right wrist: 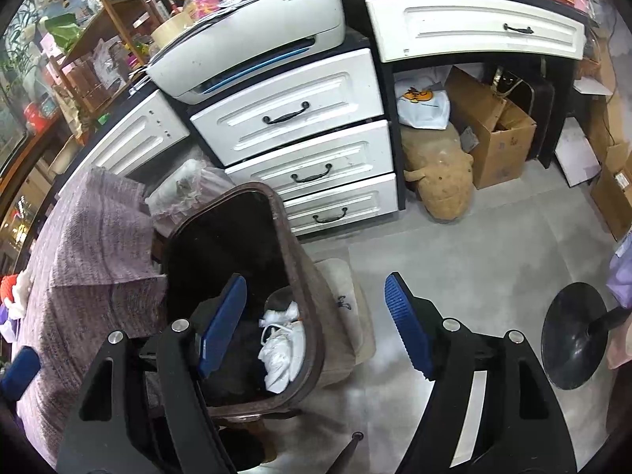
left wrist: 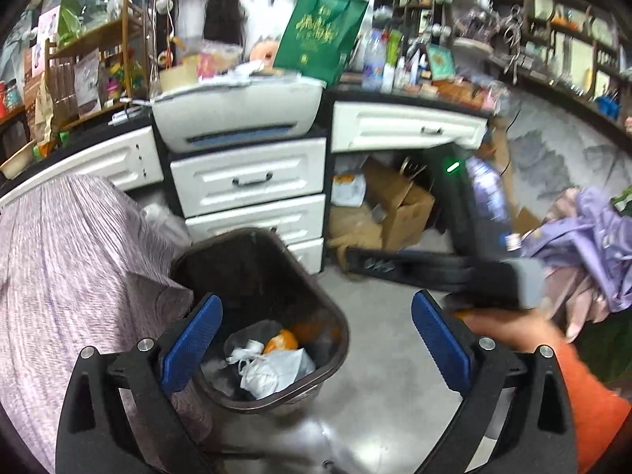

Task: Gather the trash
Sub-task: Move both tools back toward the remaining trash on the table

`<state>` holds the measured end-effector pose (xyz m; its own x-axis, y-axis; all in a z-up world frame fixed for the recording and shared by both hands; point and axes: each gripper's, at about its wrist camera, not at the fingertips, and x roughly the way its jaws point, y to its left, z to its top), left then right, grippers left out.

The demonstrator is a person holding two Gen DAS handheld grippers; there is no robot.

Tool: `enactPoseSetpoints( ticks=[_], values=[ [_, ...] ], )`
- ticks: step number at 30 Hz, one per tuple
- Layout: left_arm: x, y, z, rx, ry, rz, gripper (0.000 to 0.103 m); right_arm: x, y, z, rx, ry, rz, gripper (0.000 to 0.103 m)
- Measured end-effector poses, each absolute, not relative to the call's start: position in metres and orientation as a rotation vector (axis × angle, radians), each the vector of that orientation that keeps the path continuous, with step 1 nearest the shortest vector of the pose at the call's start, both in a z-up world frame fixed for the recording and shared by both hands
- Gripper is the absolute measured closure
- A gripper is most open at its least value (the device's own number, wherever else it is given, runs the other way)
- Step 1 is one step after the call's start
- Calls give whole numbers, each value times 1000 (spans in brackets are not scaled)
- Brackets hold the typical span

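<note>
we hold both grippers over the brown trash bin (left wrist: 260, 316); left gripper (left wrist: 316, 355) w/ fingers spread wide, nothing between them, the bin's crumpled white trash (left wrist: 272, 371) and orange peel (left wrist: 281, 340) below the gap; right gripper (right wrist: 316, 328) also spread, empty, its left finger (right wrist: 221, 331) over the bin, white trash (right wrist: 282, 347) just beside it.

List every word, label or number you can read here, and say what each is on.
None can be read for certain.
Green bag: gold characters, too blurred to read.
Printer: small dark line of print, too small to read.
White plastic bag: orange logo, text illegible.
Cardboard box: faint marks, unreadable.
</note>
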<state>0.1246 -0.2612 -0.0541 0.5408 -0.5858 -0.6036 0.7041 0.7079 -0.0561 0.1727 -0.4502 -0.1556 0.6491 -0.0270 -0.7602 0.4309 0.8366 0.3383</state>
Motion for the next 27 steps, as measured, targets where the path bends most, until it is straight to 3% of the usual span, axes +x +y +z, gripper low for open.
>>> enactPoseSetpoints(
  ticks=[11, 27],
  values=[
    [120, -194, -6, 43, 583, -743, 6, 197, -377, -121, 434, 818, -77, 25],
    [137, -67, 14, 23, 568, -481, 6, 233, -219, -54, 240, 779, 317, 23]
  ],
)
